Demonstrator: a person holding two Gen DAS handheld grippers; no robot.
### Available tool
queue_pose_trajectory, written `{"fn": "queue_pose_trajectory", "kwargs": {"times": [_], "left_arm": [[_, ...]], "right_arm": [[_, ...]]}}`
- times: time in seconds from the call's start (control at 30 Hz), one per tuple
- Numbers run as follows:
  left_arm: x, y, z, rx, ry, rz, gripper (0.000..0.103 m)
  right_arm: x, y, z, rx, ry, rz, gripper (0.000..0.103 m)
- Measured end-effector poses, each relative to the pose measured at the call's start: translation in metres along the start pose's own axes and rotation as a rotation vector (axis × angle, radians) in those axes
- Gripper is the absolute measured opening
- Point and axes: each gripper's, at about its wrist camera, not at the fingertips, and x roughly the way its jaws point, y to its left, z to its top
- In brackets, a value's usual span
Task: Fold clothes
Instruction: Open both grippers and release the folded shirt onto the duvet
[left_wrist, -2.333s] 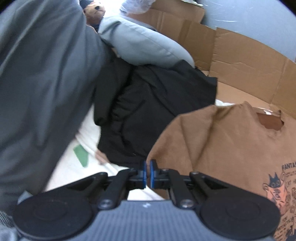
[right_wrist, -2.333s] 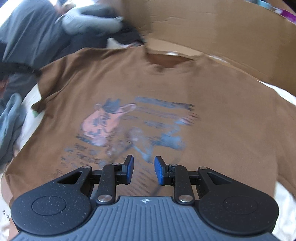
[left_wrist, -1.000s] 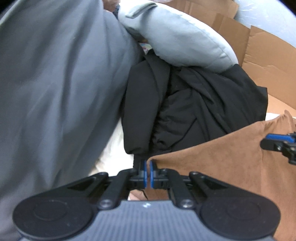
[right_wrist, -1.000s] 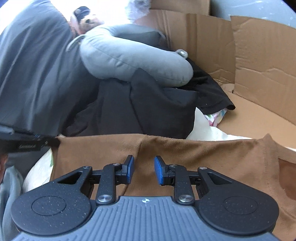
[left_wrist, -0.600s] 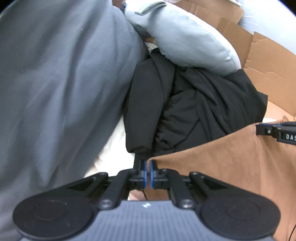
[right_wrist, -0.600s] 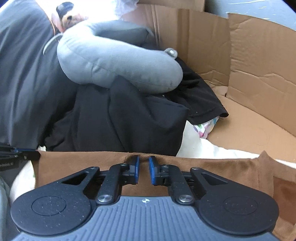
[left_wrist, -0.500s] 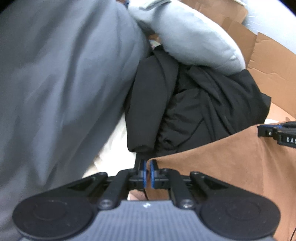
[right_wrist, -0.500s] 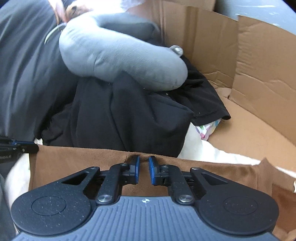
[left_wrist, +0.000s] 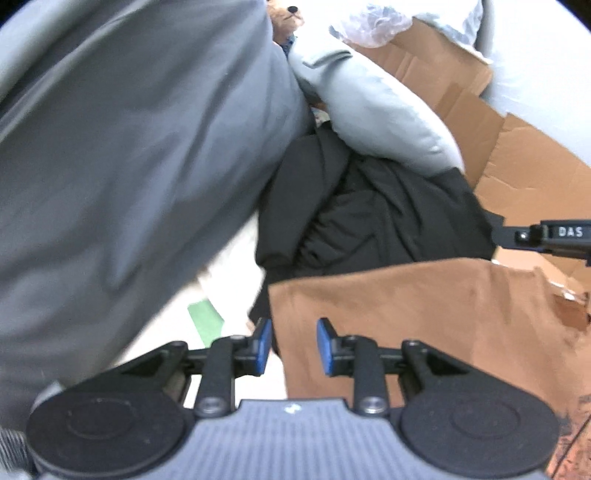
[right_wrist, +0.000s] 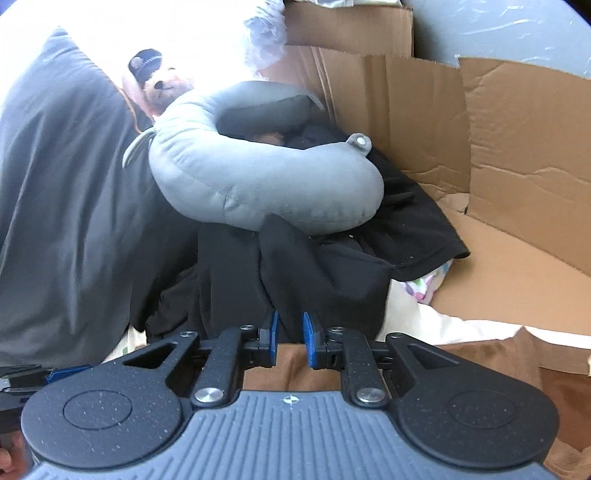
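Brown t-shirt (left_wrist: 424, 314) lies folded flat in front of me, its far edge against a black garment (left_wrist: 369, 214) under a grey neck pillow (right_wrist: 258, 184), cardboard (right_wrist: 517, 147) to the right. My left gripper (left_wrist: 290, 345) gapes wide over its corner, empty; my right gripper (right_wrist: 290, 338) stands narrowly parted above its edge, holding nothing.

We look out from each gripper's wrist, low and close over a folded brown cotton T-shirt (left_wrist: 424, 306), forward along the fingers. Our left view faces a crumpled black garment pile (left_wrist: 369, 218) with a grey U-shaped neck pillow (left_wrist: 376, 110) above it. Our right view shares that pile (right_wrist: 295, 266), pillow (right_wrist: 258, 184) and creased brown cardboard wall (right_wrist: 524, 147).
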Motion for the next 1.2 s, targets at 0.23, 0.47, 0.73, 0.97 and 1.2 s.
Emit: {"fn": "queue_pose_trajectory", "kwargs": {"times": [0.23,0.47,0.73,0.97,1.2], "left_arm": [[-0.011,-0.022,-0.023,0.008,0.000,-0.066,0.029],[-0.005,-0.043,-0.039,0.008,0.014,-0.105,0.029],[-0.009,-0.042,-0.056,-0.032,0.045,-0.116,0.028],[-0.021,-0.044,-0.078,-0.012,0.069,-0.138,0.028],[-0.014,-0.047,-0.093,0.007,0.097,-0.142,0.028]], "right_arm": [[-0.015,-0.046,-0.014,-0.013,-0.013,-0.175,0.016],[-0.007,-0.076,-0.028,-0.018,0.048,-0.203,0.016],[0.026,-0.048,-0.036,-0.066,0.076,-0.172,0.017],[0.034,-0.058,-0.017,-0.070,0.053,-0.223,0.018],[0.023,-0.074,0.006,-0.054,0.022,-0.263,0.019]]}}
